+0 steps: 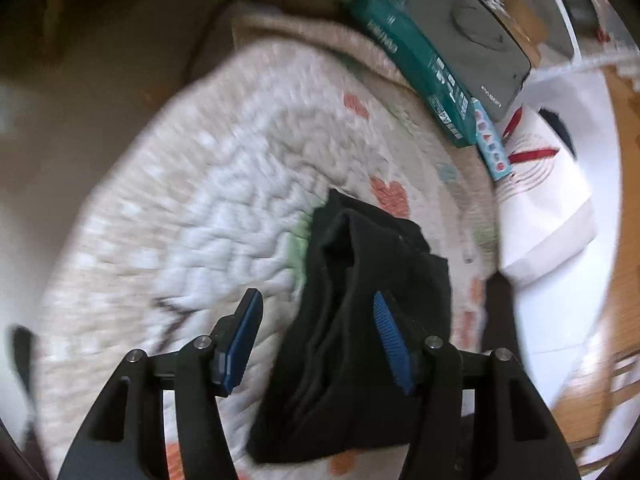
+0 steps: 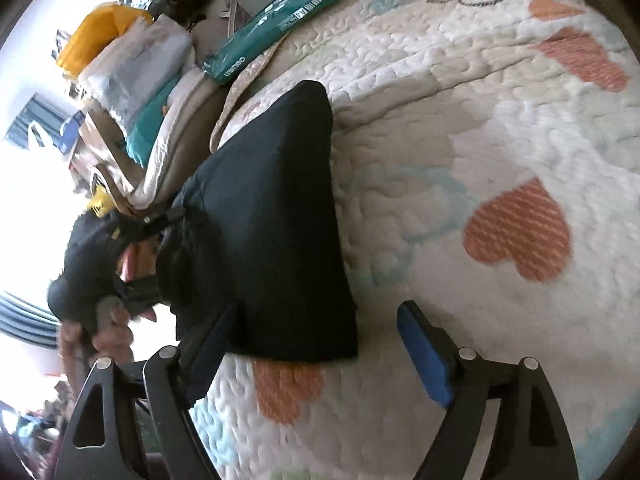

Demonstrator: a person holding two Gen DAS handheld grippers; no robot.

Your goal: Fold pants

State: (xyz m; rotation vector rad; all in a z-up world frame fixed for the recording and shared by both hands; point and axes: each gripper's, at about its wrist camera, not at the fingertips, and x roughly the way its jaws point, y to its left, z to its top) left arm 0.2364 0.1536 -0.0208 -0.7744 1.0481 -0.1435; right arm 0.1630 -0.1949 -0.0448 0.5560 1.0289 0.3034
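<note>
The black pants (image 2: pixel 276 208) lie folded into a flat wedge on the heart-patterned quilt (image 2: pixel 480 120). My right gripper (image 2: pixel 316 344) stands wide open over their near corner, its left finger above the cloth and its right pad over bare quilt. In the left wrist view, a bunched end of the pants (image 1: pixel 360 264) rises between the jaws of my left gripper (image 1: pixel 318 340). That gripper is open: the cloth leans on the right pad, and the left pad stands apart from it. A hand (image 2: pixel 108 332) holds the left gripper at the left edge of the right wrist view.
A teal box (image 1: pixel 416 64) and a grey pouch (image 1: pixel 468 36) lie at the quilt's far edge, with a white bag (image 1: pixel 548 200) beside them above a wooden floor. A stack of folded linens (image 2: pixel 140 68) and a yellow item (image 2: pixel 100 28) sit beyond the pants.
</note>
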